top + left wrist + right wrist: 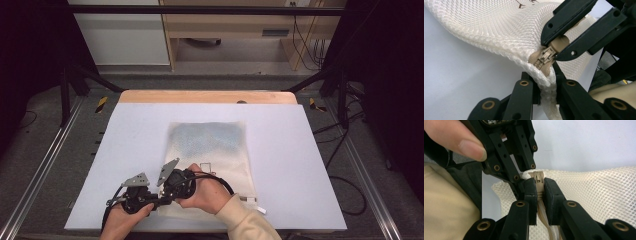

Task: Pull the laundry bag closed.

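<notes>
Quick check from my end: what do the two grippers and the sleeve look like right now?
Both the left gripper and right gripper are black, with brass-ringed pivots on flat linked jaws, a grey three-cornered plate on top and a trailing black cable. A cream sleeve covers the right forearm.

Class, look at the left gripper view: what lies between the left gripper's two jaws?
The corner edge of the white mesh bag is pinched in the left gripper, just below the tan zipper slider, which the right gripper clamps.
</notes>
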A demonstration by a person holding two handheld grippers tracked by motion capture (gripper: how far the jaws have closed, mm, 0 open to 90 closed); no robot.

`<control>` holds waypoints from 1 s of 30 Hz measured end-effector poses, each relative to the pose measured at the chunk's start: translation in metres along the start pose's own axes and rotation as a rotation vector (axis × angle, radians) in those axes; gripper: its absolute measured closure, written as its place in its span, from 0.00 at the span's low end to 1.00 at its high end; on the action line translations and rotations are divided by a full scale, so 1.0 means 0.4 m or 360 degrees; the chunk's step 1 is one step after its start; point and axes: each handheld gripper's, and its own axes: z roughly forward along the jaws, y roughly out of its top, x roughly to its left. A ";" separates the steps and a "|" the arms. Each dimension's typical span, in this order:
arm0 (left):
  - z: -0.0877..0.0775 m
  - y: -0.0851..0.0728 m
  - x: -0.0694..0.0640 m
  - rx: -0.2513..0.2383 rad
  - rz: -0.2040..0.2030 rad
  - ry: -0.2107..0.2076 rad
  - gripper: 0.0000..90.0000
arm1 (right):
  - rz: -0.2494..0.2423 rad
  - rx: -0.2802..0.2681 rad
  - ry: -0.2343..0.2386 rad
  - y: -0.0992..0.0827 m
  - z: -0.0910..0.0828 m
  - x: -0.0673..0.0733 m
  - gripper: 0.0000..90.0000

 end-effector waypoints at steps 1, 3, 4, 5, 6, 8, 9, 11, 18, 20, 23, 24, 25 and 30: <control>0.000 0.000 0.000 0.0001 0.0000 0.0001 0.93 | -0.0001 -0.0005 0.0001 -0.003 0.000 -0.001 0.91; 0.000 0.001 -0.001 0.0001 0.0003 0.0003 0.94 | 0.0000 0.0010 0.0005 -0.006 -0.003 -0.003 0.91; -0.001 0.001 -0.001 0.0002 0.0010 0.0010 0.94 | 0.0004 0.0004 0.0005 -0.008 -0.004 -0.004 0.91; -0.003 0.001 -0.001 -0.0006 0.0002 0.0016 0.94 | -0.0007 0.0038 -0.0018 -0.011 -0.006 -0.005 0.91; -0.006 0.002 0.000 -0.0016 -0.0004 0.0017 0.94 | -0.0011 0.0059 -0.0035 -0.016 -0.005 -0.007 0.91; -0.008 0.003 -0.002 -0.0020 0.0001 0.0020 0.94 | 0.0012 0.0056 -0.0022 -0.026 -0.007 -0.010 0.91; -0.007 0.003 -0.004 -0.0010 0.0016 0.0023 0.94 | 0.0014 0.0057 -0.0019 -0.029 -0.009 -0.011 0.91; -0.003 0.003 -0.006 -0.0009 0.0018 0.0021 0.94 | 0.0015 0.0066 -0.0015 -0.037 -0.012 -0.011 0.91; -0.002 0.001 -0.006 0.0001 0.0019 0.0026 0.94 | 0.0033 0.0081 -0.0010 -0.052 -0.008 -0.016 0.91; -0.001 0.001 -0.006 0.0001 0.0020 0.0028 0.94 | 0.0042 0.0084 -0.0007 -0.053 -0.009 -0.017 0.91; -0.001 0.000 -0.007 -0.0003 0.0021 0.0037 0.94 | 0.0045 0.0075 -0.0001 -0.055 -0.008 -0.019 0.91; -0.001 0.000 -0.007 -0.0004 0.0023 0.0041 0.94 | 0.0047 0.0070 0.0001 -0.055 -0.008 -0.019 0.91; 0.000 0.000 -0.008 -0.0004 0.0026 0.0045 0.94 | 0.0051 0.0070 0.0002 -0.055 -0.008 -0.020 0.91; 0.000 -0.001 -0.009 0.0004 0.0034 0.0057 0.94 | 0.0050 0.0065 -0.0014 -0.056 -0.005 -0.016 0.91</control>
